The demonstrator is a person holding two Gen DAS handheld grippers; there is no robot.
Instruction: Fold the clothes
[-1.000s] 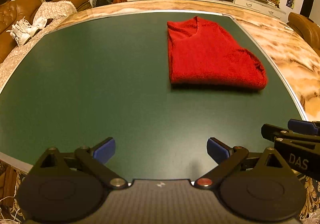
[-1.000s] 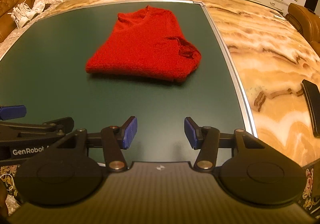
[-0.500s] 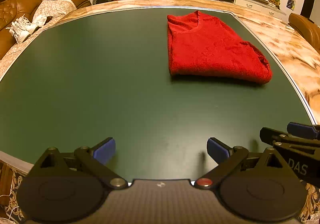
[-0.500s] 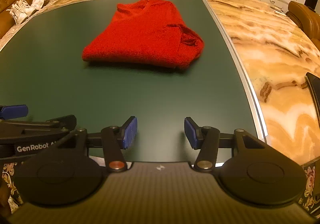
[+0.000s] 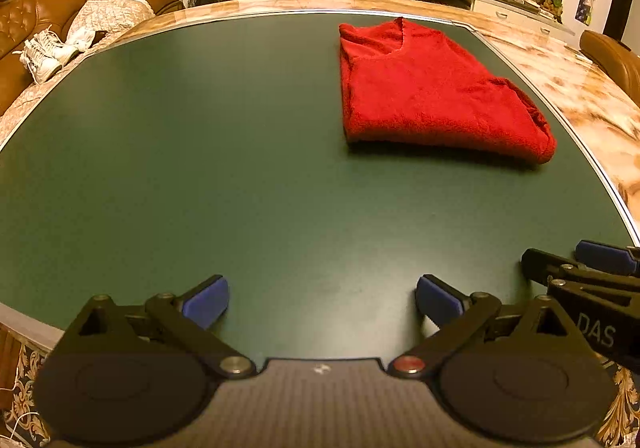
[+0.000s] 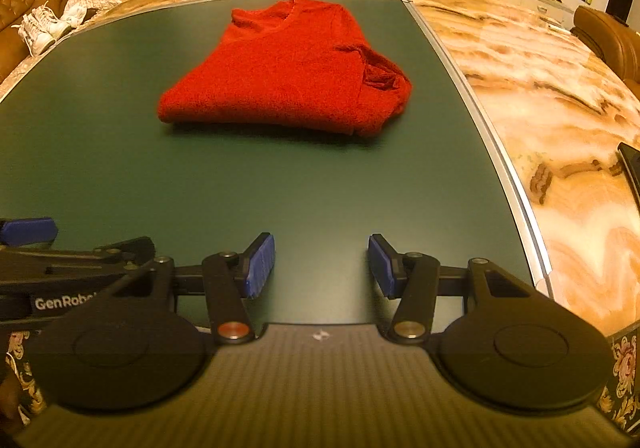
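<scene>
A folded red sweater (image 5: 432, 95) lies on the green table mat (image 5: 200, 167), toward its far right part; in the right wrist view the sweater (image 6: 288, 75) sits straight ahead, neckline away from me. My left gripper (image 5: 322, 298) hovers low over the near edge of the mat, open and empty, well short of the sweater. My right gripper (image 6: 322, 266) is beside it to the right, also open with nothing between its blue pads. Each gripper shows at the edge of the other's view.
The mat sits in a marble tabletop (image 6: 560, 95) with a metal strip along the mat's right edge. A dark flat object (image 6: 630, 167) lies on the marble at far right. Sofas, white shoes (image 5: 40, 55) and a cluttered sideboard stand beyond the table.
Both grippers have sunk slightly toward the table's near edge; the sweater sits a little higher in both views. The sweater itself has not moved and the jaws keep the same opening.
</scene>
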